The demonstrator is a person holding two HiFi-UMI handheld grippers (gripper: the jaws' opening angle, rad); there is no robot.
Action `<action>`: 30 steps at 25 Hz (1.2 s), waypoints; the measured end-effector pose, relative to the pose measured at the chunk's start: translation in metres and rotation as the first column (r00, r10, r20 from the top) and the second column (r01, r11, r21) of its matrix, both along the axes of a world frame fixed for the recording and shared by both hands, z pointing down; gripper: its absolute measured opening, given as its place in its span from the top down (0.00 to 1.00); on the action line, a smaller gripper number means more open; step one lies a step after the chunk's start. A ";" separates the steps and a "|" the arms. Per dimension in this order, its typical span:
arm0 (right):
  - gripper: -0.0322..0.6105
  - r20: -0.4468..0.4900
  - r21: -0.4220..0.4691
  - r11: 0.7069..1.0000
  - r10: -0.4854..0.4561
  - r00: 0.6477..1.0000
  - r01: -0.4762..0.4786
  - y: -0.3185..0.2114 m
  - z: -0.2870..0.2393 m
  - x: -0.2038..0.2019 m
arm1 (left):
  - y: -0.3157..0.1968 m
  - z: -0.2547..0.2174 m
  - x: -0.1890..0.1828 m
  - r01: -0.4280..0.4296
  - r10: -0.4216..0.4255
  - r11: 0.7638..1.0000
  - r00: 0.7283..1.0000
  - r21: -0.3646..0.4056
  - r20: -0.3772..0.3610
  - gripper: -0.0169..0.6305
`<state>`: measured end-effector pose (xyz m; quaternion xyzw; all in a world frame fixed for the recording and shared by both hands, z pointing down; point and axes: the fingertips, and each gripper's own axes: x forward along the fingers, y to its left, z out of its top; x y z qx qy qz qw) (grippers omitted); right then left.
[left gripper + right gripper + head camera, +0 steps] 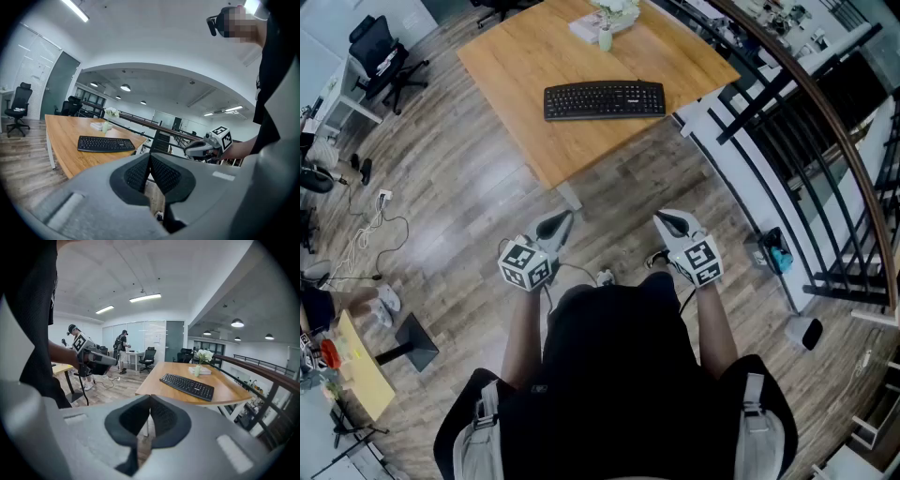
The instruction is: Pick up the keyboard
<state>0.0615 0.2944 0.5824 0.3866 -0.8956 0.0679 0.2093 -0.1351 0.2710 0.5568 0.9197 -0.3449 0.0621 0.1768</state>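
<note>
keyboard [605,99], black, flat, on smooth wooden table [516,66].

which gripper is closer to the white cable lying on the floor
Left. In the head view the left gripper hangs to the right of the white cable, well apart from it; the right gripper is farther right again, beyond the left one.

- Legible words, brands, numbers: none in any view.
- Keyboard [605,99], well ahead of the fingers: key legends too small to read.
- Marker cube [528,265] behind the left gripper [561,220] fingers, second marker cube [701,261] behind the right gripper [664,221] fingers: black-and-white square patterns only, no letters.
</note>
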 end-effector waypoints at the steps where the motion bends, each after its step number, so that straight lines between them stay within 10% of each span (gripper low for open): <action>1: 0.95 0.000 0.000 1.000 0.001 1.000 -0.001 -0.002 -0.001 0.001 | -0.003 0.000 0.000 0.003 -0.003 1.000 1.000 0.002 0.001 0.96; 30: 0.95 -0.031 -0.033 0.999 0.013 0.999 -0.014 -0.052 0.014 0.052 | -0.032 -0.004 0.028 0.063 -0.063 0.998 0.998 -0.030 -0.015 0.96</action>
